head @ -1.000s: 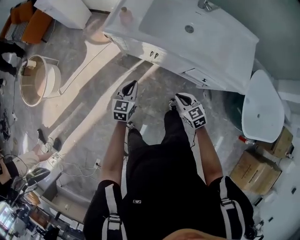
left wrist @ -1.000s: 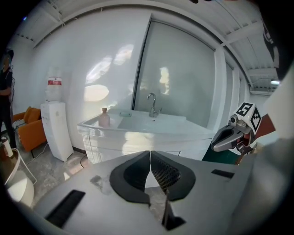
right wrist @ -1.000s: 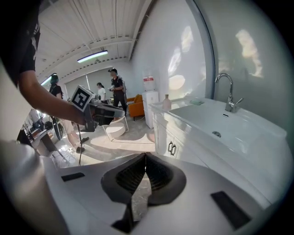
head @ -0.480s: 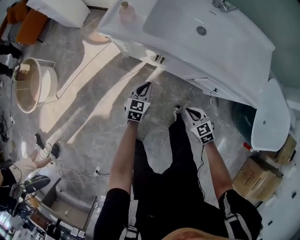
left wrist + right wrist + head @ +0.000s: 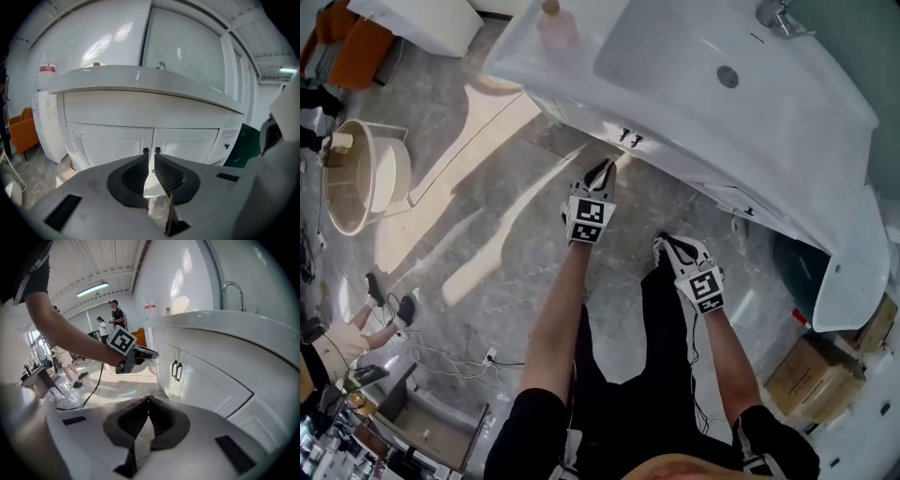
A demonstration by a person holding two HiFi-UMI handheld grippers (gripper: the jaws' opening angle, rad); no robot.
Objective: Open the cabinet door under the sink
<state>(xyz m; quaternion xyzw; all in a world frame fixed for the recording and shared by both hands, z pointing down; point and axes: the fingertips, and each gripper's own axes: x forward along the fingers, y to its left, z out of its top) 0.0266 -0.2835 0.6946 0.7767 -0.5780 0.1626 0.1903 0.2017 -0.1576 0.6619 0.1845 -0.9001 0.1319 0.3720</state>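
The sink (image 5: 712, 66) sits in the countertop (image 5: 825, 159), with the faucet (image 5: 773, 14) behind it and a bottle (image 5: 553, 19) at the left end. The cabinet doors (image 5: 150, 145) stand below, their two handles (image 5: 630, 139) side by side at the middle seam. The left gripper (image 5: 605, 167) is near, in front of those handles and apart from them. The right gripper (image 5: 661, 242) is farther back to its right, and a tub (image 5: 356, 173) stands on the floor (image 5: 516, 234) well to the left.

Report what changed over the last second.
The left gripper advanced toward the paired dark handles of the white cabinet doors; the person also stepped closer to the white sink vanity. Right gripper trails behind, as before. Nothing gripped; doors still shut.
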